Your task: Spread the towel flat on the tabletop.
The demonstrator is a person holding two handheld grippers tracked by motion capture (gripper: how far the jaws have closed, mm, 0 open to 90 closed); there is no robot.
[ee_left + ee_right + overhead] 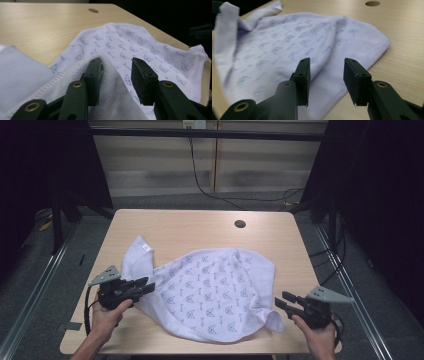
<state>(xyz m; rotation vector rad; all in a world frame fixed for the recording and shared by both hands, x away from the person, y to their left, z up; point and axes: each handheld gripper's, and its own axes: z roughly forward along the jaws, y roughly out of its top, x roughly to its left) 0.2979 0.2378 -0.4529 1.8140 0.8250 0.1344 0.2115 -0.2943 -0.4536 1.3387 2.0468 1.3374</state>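
Note:
A white cloth [210, 285] printed with small blue cat faces lies crumpled across the wooden table [190, 225]. My left gripper [148, 285] is at the cloth's left edge and open. In the left gripper view a raised fold of the cloth [112, 82] stands between the jaws of the left gripper [116, 72], against the left jaw. My right gripper [281, 299] is open at the cloth's near right corner. In the right gripper view the jaws of the right gripper [326, 72] stand apart just above the cloth [287, 45] near its hemmed edge.
A round cable hole [240, 224] sits in the table near its far edge. The cloth's far left corner carries a small label [145, 247]. Bare wood runs along the far side and the right edge. Dark floor and metal rails surround the table.

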